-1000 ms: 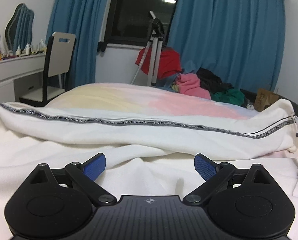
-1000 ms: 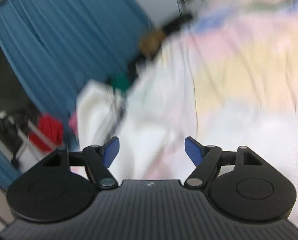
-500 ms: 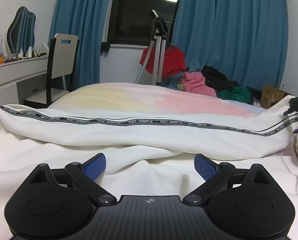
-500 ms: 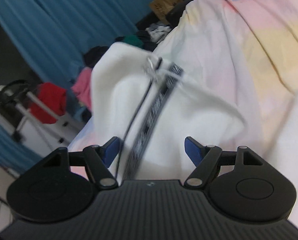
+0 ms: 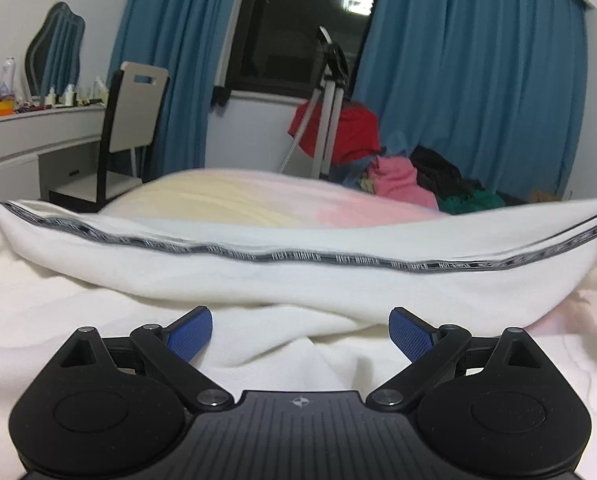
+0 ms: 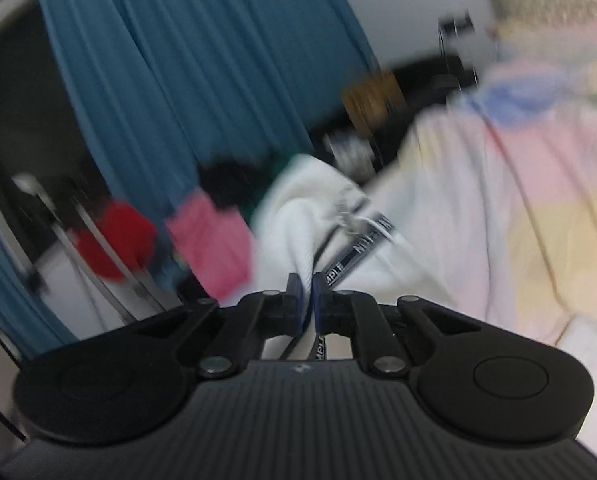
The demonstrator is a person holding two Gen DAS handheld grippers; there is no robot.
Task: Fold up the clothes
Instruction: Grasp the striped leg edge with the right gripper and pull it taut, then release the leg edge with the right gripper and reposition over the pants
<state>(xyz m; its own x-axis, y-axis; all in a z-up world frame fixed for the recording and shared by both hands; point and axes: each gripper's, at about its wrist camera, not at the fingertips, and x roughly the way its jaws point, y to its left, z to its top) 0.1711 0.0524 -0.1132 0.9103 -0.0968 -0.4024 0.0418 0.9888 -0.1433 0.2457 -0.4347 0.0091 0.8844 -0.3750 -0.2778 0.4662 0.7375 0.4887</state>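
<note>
White trousers [image 5: 258, 276] with a black lettered side stripe [image 5: 298, 258] lie across the bed, one leg stretched left to right. In the left wrist view the far right end of that leg is lifted off the bed. My left gripper [image 5: 300, 330] is open just above the white cloth, with nothing between its blue pads. In the blurred right wrist view my right gripper [image 6: 306, 296] is shut on the trouser leg's end [image 6: 314, 224], and the lettered stripe [image 6: 362, 250] runs down between its fingers.
The bed has a pastel yellow, pink and blue cover [image 5: 258, 200]. Behind it are blue curtains [image 5: 478, 92], a dark window, a tripod stand [image 5: 326, 112] and a heap of red, pink and dark clothes [image 5: 402, 176]. A chair [image 5: 126, 128] and a white dressing table [image 5: 30, 136] stand at left.
My right gripper closed on the end of the trouser leg and rose with it. The leg's right end lifted off the bed. The left gripper stayed where it was.
</note>
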